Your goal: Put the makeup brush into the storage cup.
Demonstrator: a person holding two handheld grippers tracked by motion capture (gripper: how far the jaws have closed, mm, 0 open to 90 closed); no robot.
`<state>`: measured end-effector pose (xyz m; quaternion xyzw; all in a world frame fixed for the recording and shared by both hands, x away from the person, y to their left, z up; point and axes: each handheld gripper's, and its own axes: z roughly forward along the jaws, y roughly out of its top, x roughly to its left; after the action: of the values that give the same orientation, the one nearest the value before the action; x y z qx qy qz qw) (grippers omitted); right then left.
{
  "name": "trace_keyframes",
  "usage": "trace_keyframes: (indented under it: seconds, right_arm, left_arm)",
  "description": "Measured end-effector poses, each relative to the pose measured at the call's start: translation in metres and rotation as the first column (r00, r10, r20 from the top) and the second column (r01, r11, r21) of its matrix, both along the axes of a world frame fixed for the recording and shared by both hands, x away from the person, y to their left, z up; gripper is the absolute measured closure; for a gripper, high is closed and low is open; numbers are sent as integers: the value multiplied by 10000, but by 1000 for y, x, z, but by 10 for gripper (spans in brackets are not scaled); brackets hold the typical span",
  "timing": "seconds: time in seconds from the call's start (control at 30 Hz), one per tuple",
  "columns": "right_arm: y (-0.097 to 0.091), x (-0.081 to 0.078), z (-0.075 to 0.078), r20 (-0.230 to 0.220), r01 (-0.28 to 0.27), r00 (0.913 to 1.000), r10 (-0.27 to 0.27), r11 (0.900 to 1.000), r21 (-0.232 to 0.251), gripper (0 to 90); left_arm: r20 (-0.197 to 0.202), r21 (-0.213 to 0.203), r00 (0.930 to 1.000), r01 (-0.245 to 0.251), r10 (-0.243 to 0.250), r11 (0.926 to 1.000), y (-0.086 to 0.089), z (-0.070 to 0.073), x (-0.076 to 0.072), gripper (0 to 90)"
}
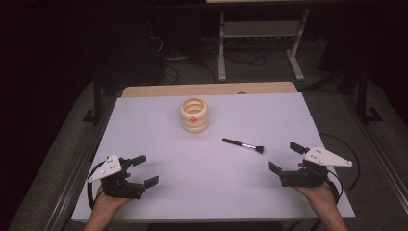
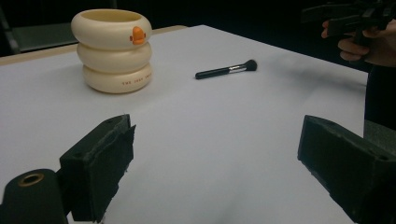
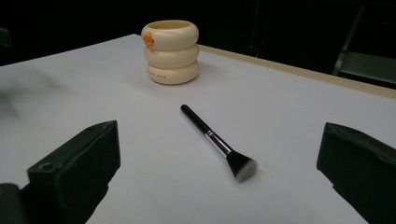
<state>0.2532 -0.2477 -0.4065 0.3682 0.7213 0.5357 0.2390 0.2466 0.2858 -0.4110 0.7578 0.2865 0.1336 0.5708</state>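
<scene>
A cream holder [image 1: 194,115] shaped like three stacked rings, with a small orange mark on its side, stands upright at the middle back of the white table [image 1: 207,192]. A black-handled makeup brush [image 1: 243,145] lies flat to its right, bristles toward the right gripper. My left gripper [image 1: 145,170] rests open at the front left, nothing between its jaws. At the front right my right gripper [image 1: 285,157] is open too, a short way from the brush. The holder [image 2: 112,50] and brush [image 2: 226,70] lie ahead in the left gripper view; the brush [image 3: 218,142] and holder [image 3: 170,51] also lie ahead in the right gripper view.
A wooden strip [image 1: 207,89] edges the table's far side. Behind it stand a metal frame [image 1: 260,43] and cables on a dark floor. A metal rail [image 1: 82,163] runs along the table's left side. The other hand and gripper [image 2: 359,28] show far off in the left gripper view.
</scene>
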Motion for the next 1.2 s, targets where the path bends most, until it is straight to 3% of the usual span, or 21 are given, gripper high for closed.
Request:
trace_keyframes:
  seconds: [0.8,1.0,1.2]
  right_arm:
    - [3,15,8,291,-23,9996,17,9998,184,0]
    - [4,17,8,101,11,9999,-12,9999,163,0]
    - [4,20,9,185,-21,9998,18,9998,175,0]
  left_arm:
    - [8,12,10000,26,-26,10000,0,1,0,99]
    - [-17,-42,10000,20,-20,10000,0,1,-1,99]
    - [1,-10,10000,36,-36,10000,-1,1,-1,99]
